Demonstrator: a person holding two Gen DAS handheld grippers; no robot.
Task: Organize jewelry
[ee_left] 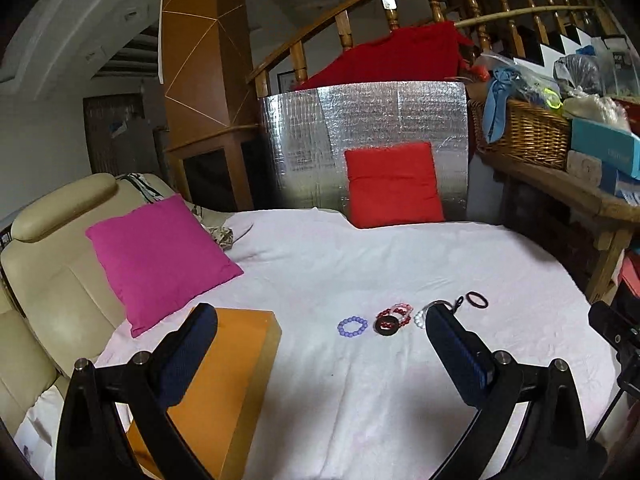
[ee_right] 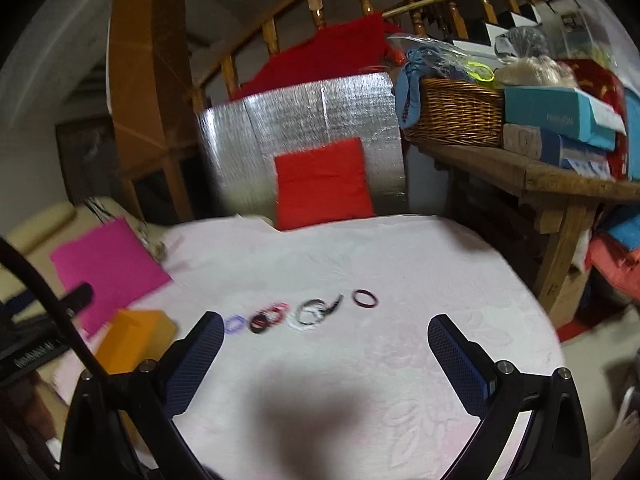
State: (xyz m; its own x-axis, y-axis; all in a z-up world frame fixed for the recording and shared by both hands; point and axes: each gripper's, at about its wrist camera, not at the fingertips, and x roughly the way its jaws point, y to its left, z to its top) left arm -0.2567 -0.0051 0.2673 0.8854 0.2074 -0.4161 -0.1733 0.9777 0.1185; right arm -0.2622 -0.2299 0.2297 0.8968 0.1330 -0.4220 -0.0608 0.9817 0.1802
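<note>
A row of bracelets is seen on the white cloth point(ee_left: 360, 400) ahead of both grippers, its long axis running left to right across the view. In the left wrist view, from left to right: a purple bead bracelet point(ee_left: 352, 325), a dark ring point(ee_left: 386, 325) overlapped by a red bead bracelet point(ee_left: 394, 314), a white bead bracelet point(ee_left: 420, 317) partly hidden behind the right finger, and a dark bangle point(ee_left: 477, 300) set slightly apart at the far right. All lie flat.

The left gripper point(ee_left: 320, 336) is held wide, nothing between its fingers; the row lies just ahead, mostly between the fingertips. An orange box point(ee_left: 236, 380) sits under and beside its left finger, long axis running away from the camera.

The right gripper point(ee_right: 326, 332) is likewise spread wide and empty. The row is seen ahead of it, blurred, with the bangle point(ee_right: 365, 299) ahead between the fingers and the purple bracelet point(ee_right: 235, 323) just beside the left fingertip. The box point(ee_right: 136, 336) lies to its left.

Writing on the teal carton point(ee_right: 560, 120) at upper right is too blurred to be read.
</note>
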